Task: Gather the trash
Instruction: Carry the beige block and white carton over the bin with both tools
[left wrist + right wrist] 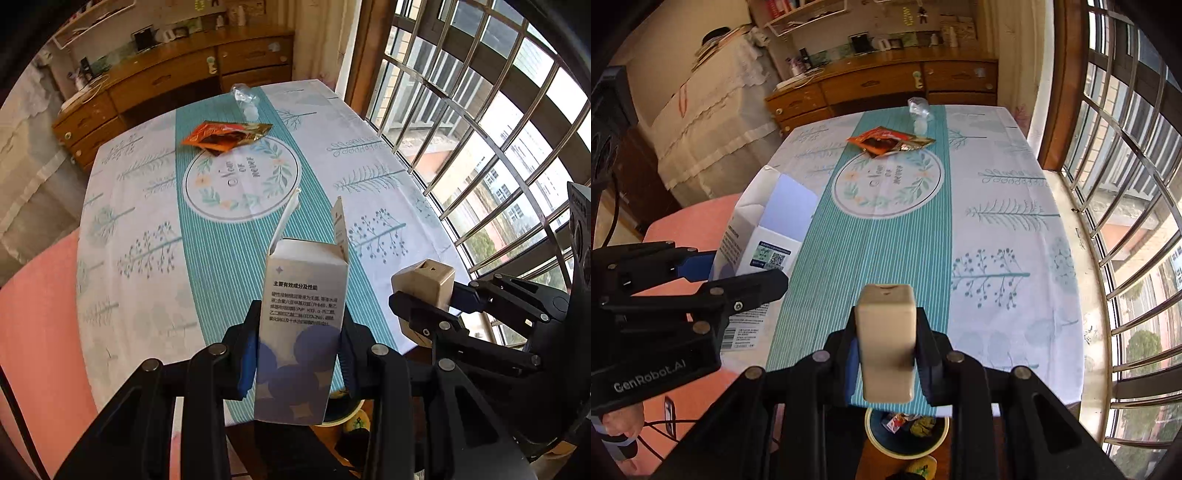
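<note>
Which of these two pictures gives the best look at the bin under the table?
The right wrist view. There the round bin shows below the table's near edge, with its pale rim and scraps inside. In the left wrist view the bin is only a sliver of rim, mostly hidden behind the white carton and the left gripper.

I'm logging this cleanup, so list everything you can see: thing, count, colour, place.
carton: one, white and blue, top flaps open, in the left hand-held gripper
small box: one, beige, in the right hand-held gripper
wrapper: one, orange, far part of the table
clear plastic bag: one, transparent, far edge of the table
tablecloth: one, white and teal, covering the table
bin: one, dark with a pale rim, on the floor below the near table edge, trash inside
left hand-held gripper: black, shut on the carton
right hand-held gripper: black, shut on the small box
</note>
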